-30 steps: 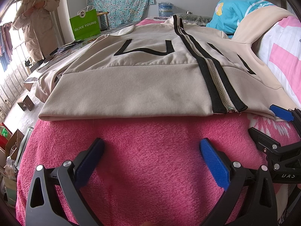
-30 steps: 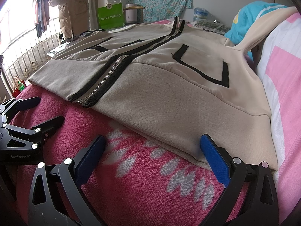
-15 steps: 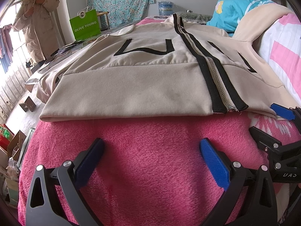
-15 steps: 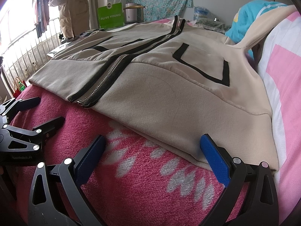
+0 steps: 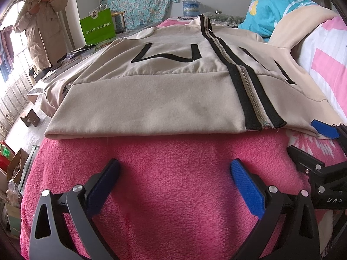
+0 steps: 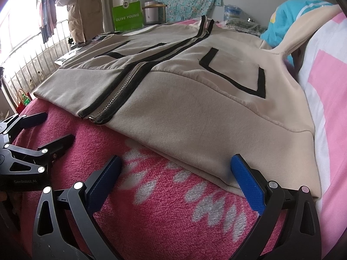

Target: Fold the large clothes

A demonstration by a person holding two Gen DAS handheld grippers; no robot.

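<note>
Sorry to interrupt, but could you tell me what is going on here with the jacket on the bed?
A person is holding a claw in each hand, about to fold a beige zip-up jacket that lies flat and zipped on a pink blanket. The left claw and the right claw are both open at the jacket's bottom hem, gripping nothing yet. Another person stands by the window.

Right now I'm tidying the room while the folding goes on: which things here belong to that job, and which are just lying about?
Part of the job:
- beige zip jacket, spread flat
- pink blanket beneath it
- left gripper, open
- right gripper, open, at the hem

Just lying about:
- green shopping bag
- blue pillow
- water jug
- cardboard boxes on the floor
</note>
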